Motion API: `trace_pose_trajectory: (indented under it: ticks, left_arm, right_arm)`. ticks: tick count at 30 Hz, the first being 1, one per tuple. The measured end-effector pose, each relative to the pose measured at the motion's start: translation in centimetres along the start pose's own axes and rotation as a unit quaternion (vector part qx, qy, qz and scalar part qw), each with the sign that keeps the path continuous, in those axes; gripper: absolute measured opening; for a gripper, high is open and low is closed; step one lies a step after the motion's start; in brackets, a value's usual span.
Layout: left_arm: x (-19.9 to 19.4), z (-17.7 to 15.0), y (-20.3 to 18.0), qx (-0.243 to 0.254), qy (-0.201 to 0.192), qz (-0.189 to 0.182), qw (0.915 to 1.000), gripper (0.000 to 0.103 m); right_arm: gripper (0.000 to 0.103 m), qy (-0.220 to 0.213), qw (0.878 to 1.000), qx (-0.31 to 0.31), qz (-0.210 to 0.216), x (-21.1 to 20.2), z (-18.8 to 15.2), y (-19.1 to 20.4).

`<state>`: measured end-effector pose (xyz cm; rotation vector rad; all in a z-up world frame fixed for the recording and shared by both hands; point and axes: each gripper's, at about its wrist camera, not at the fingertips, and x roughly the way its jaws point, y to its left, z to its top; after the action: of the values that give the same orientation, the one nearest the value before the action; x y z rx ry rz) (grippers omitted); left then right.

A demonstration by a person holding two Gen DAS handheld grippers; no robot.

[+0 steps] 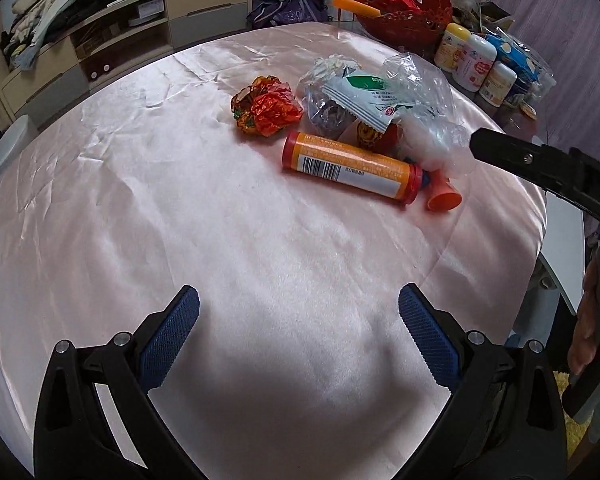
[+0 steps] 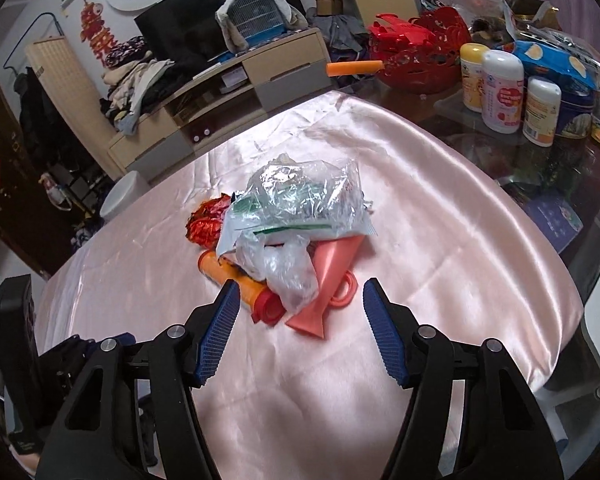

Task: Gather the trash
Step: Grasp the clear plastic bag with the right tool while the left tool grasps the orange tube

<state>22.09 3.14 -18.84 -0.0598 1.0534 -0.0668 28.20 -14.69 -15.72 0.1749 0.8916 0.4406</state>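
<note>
The trash pile sits on the pink counter. Near the pile, the right gripper has its jaws apart, holding nothing. Farther from the pile, the left gripper is wide apart, empty too.

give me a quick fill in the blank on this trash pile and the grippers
1. The orange tube lies on its ____ on the pink cloth.
2. The crumpled red foil wrapper sits apart from both grippers, and the left gripper holds ____.
3. The jaws of the right gripper stand ____, just short of the pile.
4. The clear plastic bag lies on ____ of the pile.

Missing words: side; nothing; open; top
</note>
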Motion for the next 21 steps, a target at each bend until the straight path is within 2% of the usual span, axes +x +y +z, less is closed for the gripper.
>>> trace_pose_trajectory:
  ticks: [3,4,5,8,12,17,21]
  left_arm:
    - [0.4,1.0,-0.3,0.001,-0.003,0.000,1.0000,0.095]
    - [0.5,1.3,-0.4,0.000,-0.004,0.001,1.0000,0.095]
    - [0.7,1.7,-0.5,-0.001,-0.004,0.002,1.0000,0.095]
    - [1.2,2.7,-0.6,-0.007,-0.006,0.001,1.0000,0.095]
    - [1.7,4.0,-1.3,-0.011,-0.010,-0.001,0.9999,0.095]
    - [2.4,5.8,-2.6,-0.019,-0.019,-0.006,0.9996,0.095]
    - [3.3,7.1,-3.8,-0.019,-0.022,0.011,0.9995,0.095]
  right_arm:
    - [0.055,0.012,1.000,-0.014,0.003,1.6,0.6,0.4]
    - [0.047,0.018,1.000,-0.019,0.005,2.1,0.8,0.6]
    - [0.035,0.024,0.999,-0.025,0.004,2.5,0.7,0.7]
    - [0.022,0.032,0.998,-0.045,0.002,2.9,0.6,0.9]
    - [0.018,0.016,0.998,-0.055,-0.017,1.4,0.8,0.0]
    - [0.018,0.002,0.998,-0.058,-0.015,-1.1,0.7,-1.3]
    - [0.018,-0.001,0.998,-0.056,-0.014,-2.1,0.4,-2.0]
